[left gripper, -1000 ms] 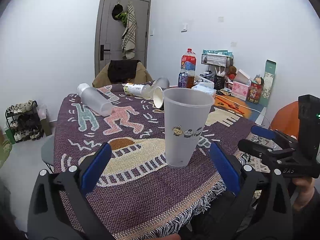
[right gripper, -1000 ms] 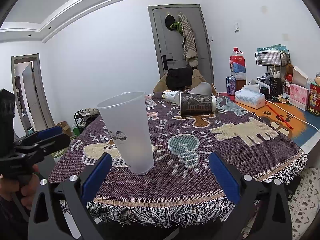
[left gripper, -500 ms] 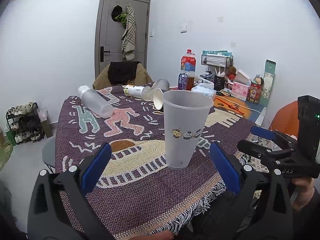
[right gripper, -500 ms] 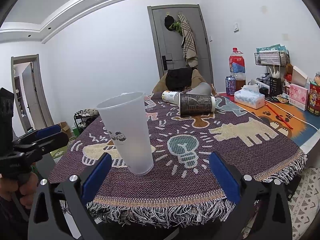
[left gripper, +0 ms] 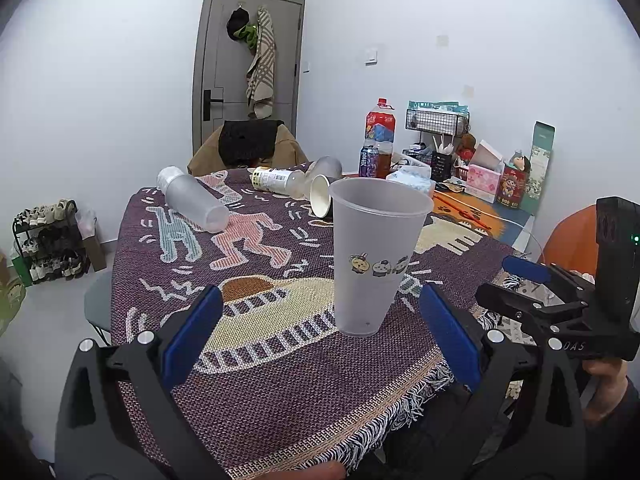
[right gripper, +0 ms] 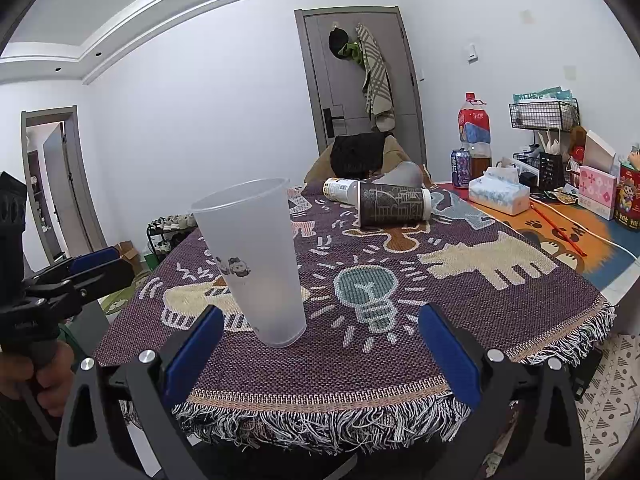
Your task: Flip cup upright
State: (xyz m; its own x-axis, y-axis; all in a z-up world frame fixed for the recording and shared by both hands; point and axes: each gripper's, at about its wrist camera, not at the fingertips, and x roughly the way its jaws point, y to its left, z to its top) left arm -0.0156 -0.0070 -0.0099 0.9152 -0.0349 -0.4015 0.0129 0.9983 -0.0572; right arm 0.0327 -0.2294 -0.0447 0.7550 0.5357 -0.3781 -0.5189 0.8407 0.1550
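A frosted plastic cup with small cartoon figures stands upright, mouth up, on the patterned cloth near the table's front edge; it also shows in the right wrist view. My left gripper is open and empty, just short of the cup. My right gripper is open and empty, with the cup ahead and left of centre. Each gripper shows in the other's view, the right one at the table's right side, the left one at its left side. Neither touches the cup.
A frosted bottle, a labelled bottle, a white-lined paper cup and a dark paper cup lie on their sides farther back. Drinks, a tissue box and boxes stand at the right. The fringed table edge is close.
Both grippers have barely shifted; the cup stays upright in the same place. Nothing was taken or let go.
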